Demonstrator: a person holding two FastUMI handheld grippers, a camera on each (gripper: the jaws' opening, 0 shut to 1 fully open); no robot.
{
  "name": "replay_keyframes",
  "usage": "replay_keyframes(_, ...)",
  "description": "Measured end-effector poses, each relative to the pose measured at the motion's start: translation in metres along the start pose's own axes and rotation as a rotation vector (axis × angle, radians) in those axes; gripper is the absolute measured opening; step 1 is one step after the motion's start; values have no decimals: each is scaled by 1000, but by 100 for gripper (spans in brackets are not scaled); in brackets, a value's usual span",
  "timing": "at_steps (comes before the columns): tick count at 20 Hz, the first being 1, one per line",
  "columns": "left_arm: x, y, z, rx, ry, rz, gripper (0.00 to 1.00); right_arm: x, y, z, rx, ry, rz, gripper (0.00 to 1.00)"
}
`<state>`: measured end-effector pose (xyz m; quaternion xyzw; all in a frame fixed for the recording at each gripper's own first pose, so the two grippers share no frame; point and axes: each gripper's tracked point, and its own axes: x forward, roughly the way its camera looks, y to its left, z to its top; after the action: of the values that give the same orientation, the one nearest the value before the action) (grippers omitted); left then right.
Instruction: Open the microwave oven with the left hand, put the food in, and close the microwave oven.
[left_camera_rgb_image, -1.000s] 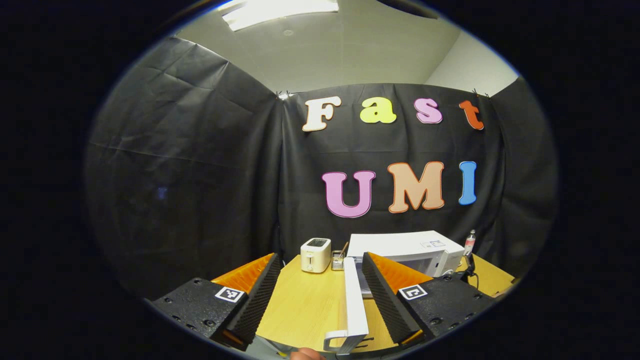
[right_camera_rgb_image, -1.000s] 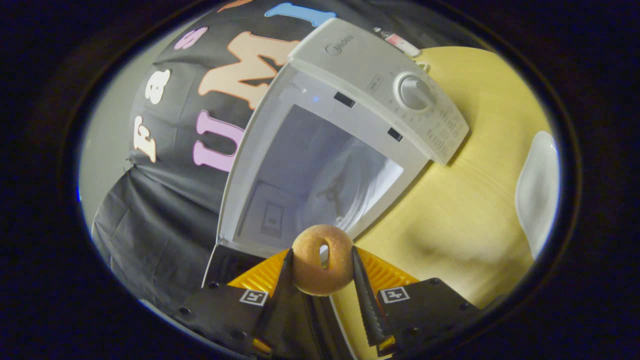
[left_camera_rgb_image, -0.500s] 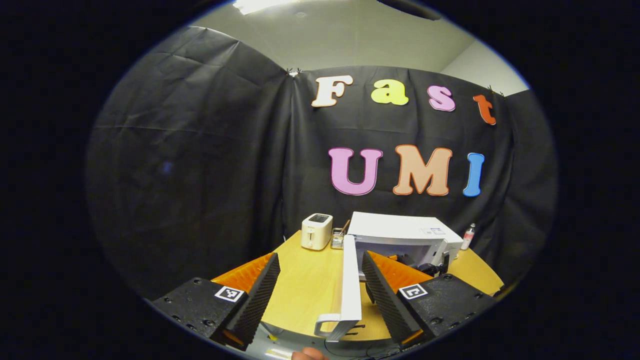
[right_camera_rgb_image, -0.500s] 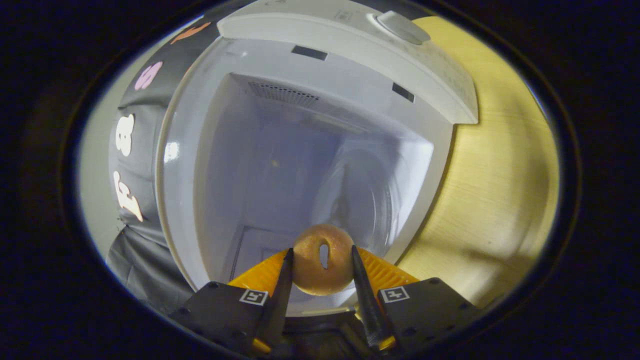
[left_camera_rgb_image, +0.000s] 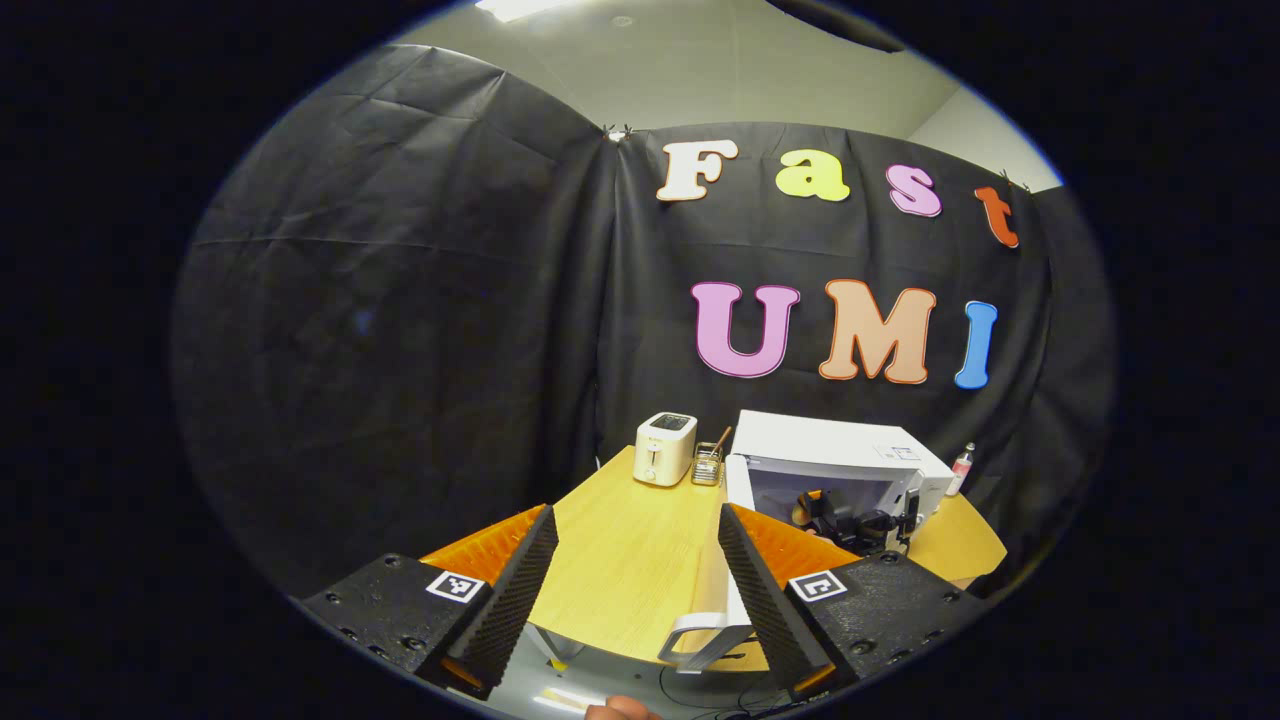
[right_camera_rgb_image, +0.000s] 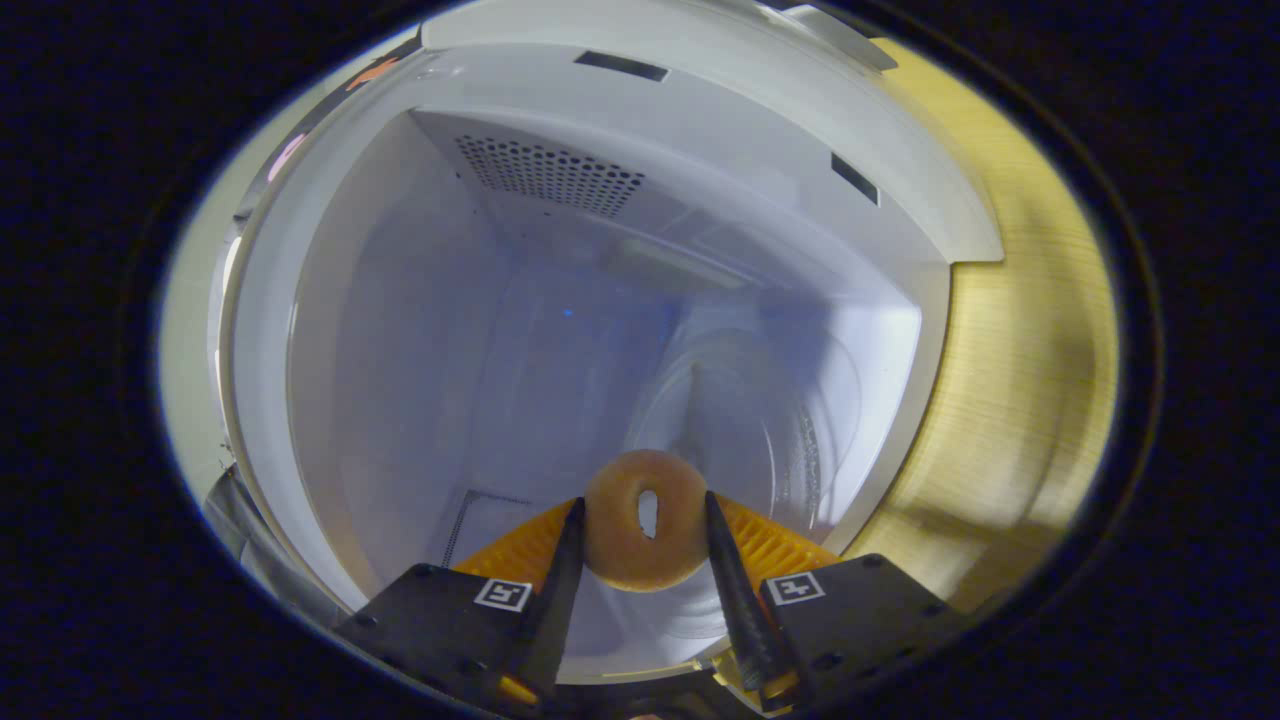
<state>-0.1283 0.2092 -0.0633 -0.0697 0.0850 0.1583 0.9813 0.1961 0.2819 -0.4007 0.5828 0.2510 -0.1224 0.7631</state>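
Observation:
A white microwave (left_camera_rgb_image: 835, 445) stands on the wooden table (left_camera_rgb_image: 620, 560) with its door (left_camera_rgb_image: 722, 590) swung wide toward me. My left gripper (left_camera_rgb_image: 630, 580) hangs open near the table's front, well back from the oven, nothing between its fingers. At the oven's mouth, the right gripper (left_camera_rgb_image: 850, 515) shows as a dark shape. In the right gripper view, my right gripper (right_camera_rgb_image: 640, 530) is shut on a brown doughnut (right_camera_rgb_image: 645, 535), held upright at the cavity (right_camera_rgb_image: 560, 330) opening. The glass turntable (right_camera_rgb_image: 750, 420) lies beyond the doughnut.
A white toaster (left_camera_rgb_image: 666, 449) and a small wire holder (left_camera_rgb_image: 708, 468) stand at the table's back, left of the microwave. A small bottle (left_camera_rgb_image: 961, 468) stands to the microwave's right. Black cloth walls close in the back and left.
My right gripper has carried the doughnut forward from in front of the oven to its opening. My left gripper has drawn back and swung left, away from the open door.

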Motion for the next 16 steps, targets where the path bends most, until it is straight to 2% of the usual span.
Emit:
replay_keyframes(3, -1, 0, 1, 28, -7, -8, 95, 2, 1, 5, 11, -31, -29, 67)
replay_keyframes(4, -2, 0, 3, 34, -14, -6, 92, -1, 2, 8, -3, -42, -40, 66)
replay_keyframes(6, -2, 4, 6, 34, -19, 0, 95, -2, 1, 8, -13, -36, -52, 69)
replay_keyframes(9, -7, 4, 4, 33, -22, 2, 95, -4, 5, 5, -77, -15, -55, 75)
replay_keyframes(10, -8, 4, 6, 34, -24, 3, 95, -5, 5, 5, -102, -14, -58, 88)
replay_keyframes(11, -10, 3, 6, 34, -27, 2, 92, -8, 8, 5, -112, -14, -47, 80)
replay_keyframes(12, -11, 3, 6, 33, -29, 2, 95, -10, 8, 4, -120, -8, -45, 91)
replay_keyframes(13, -12, 3, 7, 31, -34, 5, 95, -12, 8, 3, -127, -1, -45, 91)
replay_keyframes(14, -13, 3, 7, 25, -36, 7, 95, -16, 8, 2, -136, 5, -43, 80)
replay_keyframes(15, -14, 2, 7, 20, -39, 7, 95, -19, 9, 2, -148, 11, -38, 80)
replay_keyframes(16, -15, 1, 7, 17, -40, 5, 95, -24, 11, 3, -166, 15, -27, 91)
